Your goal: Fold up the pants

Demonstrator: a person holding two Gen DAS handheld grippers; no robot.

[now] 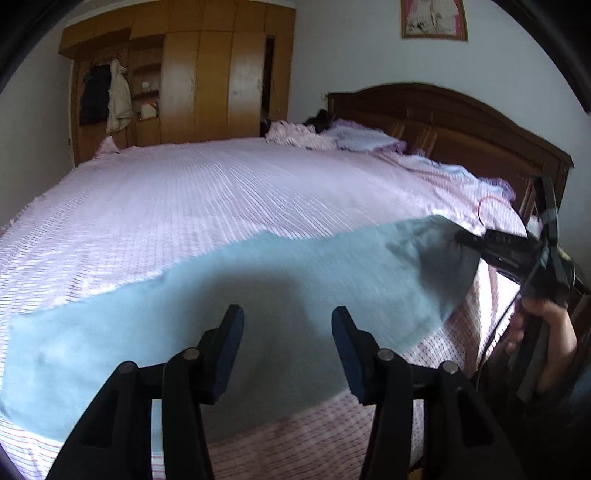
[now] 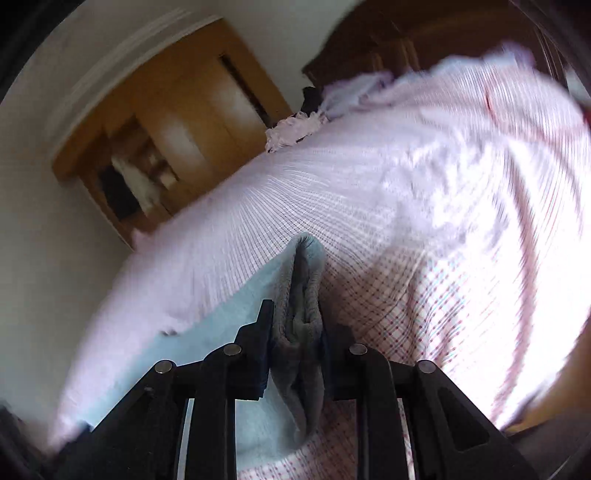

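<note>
From my left wrist camera I see the light blue soft cotton pants (image 1: pixel 229 295) stretched in a long band across the near part of the bed with the pink-and-white striped cover (image 1: pixel 207 195). My left gripper (image 1: pixel 288 350) stands over this band with its jaws spread, and nothing is between them. Only this view shows the yellow-brown wooden wardrobe (image 1: pixel 207 74) complete, the dark carved wooden headboard (image 1: pixel 454 122), the framed picture on the wall (image 1: pixel 434 18), and, far right, my right gripper (image 1: pixel 461 238) from outside, biting the end of the pants, with the person's hand (image 1: pixel 546 325) under it (partly cut by the frame edge).

The right wrist camera gives what the first cannot: the right gripper (image 2: pixel 295 332) from close, its jaws pinching a thick bunched fold of the pants (image 2: pixel 303 295), lifted from the bed cover (image 2: pixel 406 206). This view is tilted and strongly blurred at the right side, so the pillows there I cannot make out clearly.
</note>
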